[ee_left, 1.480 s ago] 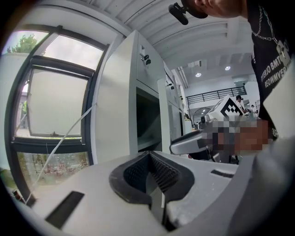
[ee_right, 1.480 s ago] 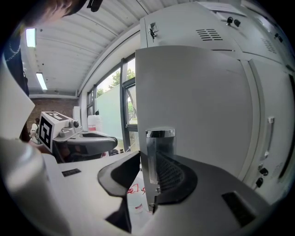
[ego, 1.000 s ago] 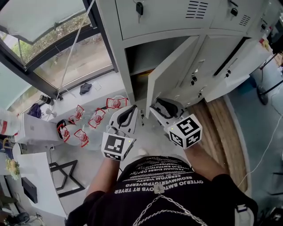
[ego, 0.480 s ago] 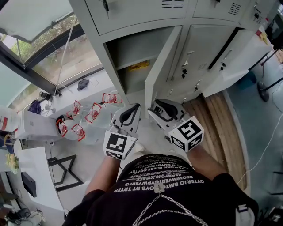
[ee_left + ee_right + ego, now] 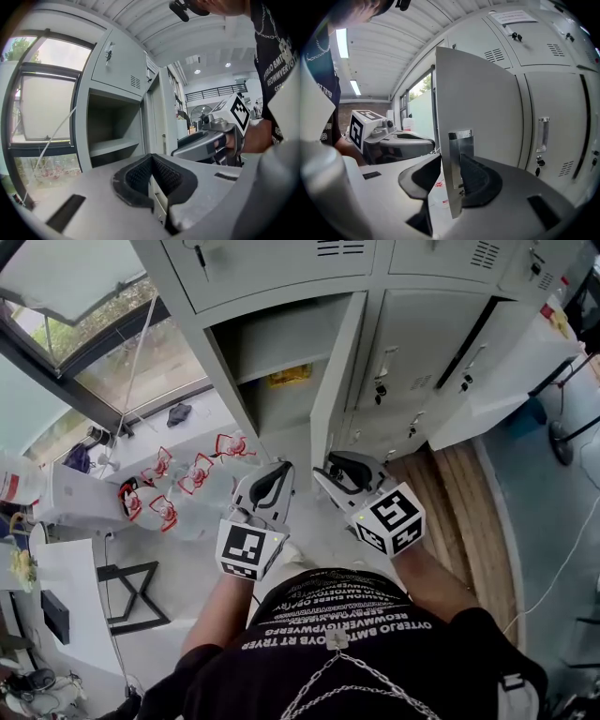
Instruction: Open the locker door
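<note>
Right gripper (image 5: 451, 161) clamped on the locker door (image 5: 478, 108) at its metal handle (image 5: 460, 140), jaws just now closing in. Door swung out edge-on from the open compartment (image 5: 281, 352). Left gripper (image 5: 151, 161) pressed together, empty, just beside the right. Both held near level, tipped slightly down. Yellow label (image 5: 289, 377) inside and notice (image 5: 509, 17) on an upper door, both unreadable.

A tall window (image 5: 131, 367) in a dark frame fills the left wall and lets daylight onto the pale floor (image 5: 178, 559). To the right runs a wooden strip (image 5: 469, 512). A white desk (image 5: 70, 606) stands lower left, and strip lights (image 5: 341, 42) hang on a ribbed ceiling (image 5: 393, 47).
</note>
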Demonstrator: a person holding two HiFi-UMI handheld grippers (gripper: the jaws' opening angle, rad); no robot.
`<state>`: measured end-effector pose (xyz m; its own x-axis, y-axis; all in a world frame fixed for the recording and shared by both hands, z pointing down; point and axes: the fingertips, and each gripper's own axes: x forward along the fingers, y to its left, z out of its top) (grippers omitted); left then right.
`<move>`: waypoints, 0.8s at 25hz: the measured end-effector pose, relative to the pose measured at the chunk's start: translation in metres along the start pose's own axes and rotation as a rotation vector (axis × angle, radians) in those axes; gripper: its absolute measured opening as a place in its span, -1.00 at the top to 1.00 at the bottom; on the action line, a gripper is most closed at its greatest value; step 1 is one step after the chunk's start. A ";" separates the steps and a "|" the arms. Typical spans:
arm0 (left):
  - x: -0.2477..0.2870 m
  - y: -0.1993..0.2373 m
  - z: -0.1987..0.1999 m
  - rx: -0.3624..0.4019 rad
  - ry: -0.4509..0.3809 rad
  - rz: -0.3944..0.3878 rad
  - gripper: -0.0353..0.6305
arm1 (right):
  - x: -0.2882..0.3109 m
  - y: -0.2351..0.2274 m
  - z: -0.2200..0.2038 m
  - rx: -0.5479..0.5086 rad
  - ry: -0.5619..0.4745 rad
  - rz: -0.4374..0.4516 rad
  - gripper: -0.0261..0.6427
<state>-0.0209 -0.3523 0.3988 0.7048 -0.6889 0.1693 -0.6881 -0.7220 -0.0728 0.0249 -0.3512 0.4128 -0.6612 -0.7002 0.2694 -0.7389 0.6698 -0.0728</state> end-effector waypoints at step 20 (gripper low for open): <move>0.024 -0.071 0.013 -0.018 -0.019 0.077 0.90 | -0.075 -0.038 -0.018 -0.046 0.010 0.021 0.55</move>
<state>0.0472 -0.3190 0.3950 0.6528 -0.7436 0.1447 -0.7433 -0.6656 -0.0675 0.1051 -0.3193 0.4127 -0.6753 -0.6834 0.2774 -0.7178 0.6954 -0.0343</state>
